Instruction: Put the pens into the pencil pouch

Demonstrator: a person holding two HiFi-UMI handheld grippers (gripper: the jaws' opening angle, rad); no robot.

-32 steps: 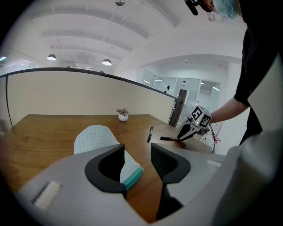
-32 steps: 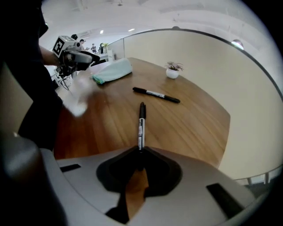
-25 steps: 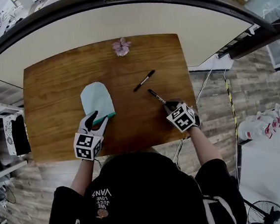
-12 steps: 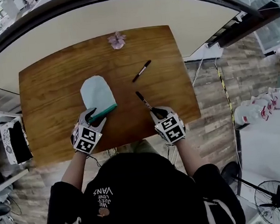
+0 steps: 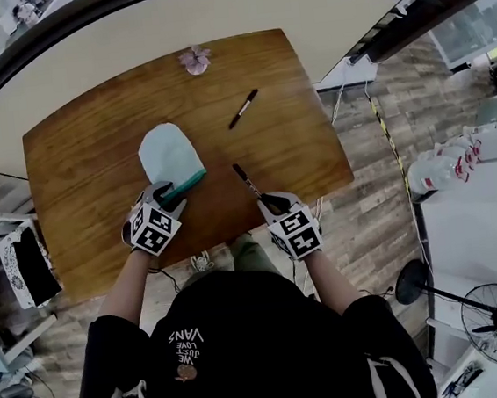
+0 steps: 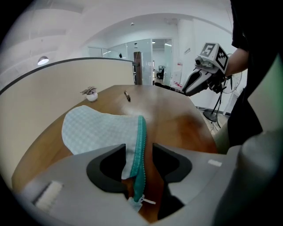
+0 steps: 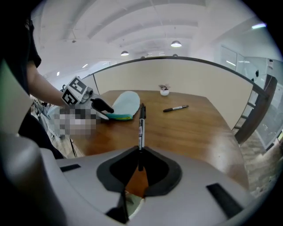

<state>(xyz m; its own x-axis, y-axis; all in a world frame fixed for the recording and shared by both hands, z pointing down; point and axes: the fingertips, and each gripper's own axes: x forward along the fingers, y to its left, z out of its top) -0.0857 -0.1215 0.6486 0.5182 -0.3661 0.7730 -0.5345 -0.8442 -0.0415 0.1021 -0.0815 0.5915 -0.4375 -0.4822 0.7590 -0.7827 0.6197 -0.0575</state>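
With the right tool (image 5: 271, 202) clamped on a pen (image 5: 245, 180) above the surface (image 5: 77, 159), the left tool (image 5: 167, 193), jaws just opened wide, straddles the flat pouch (image 5: 166, 151) at its zip (image 6: 140, 145) without gripping, and should pinch one lip, seemingly unzipped, so the pen slides in lengthwise.

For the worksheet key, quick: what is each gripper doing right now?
Left gripper: open, jaws just been opening, zip edge of the pencil pouch between them.
Right gripper: shut on a black pen.
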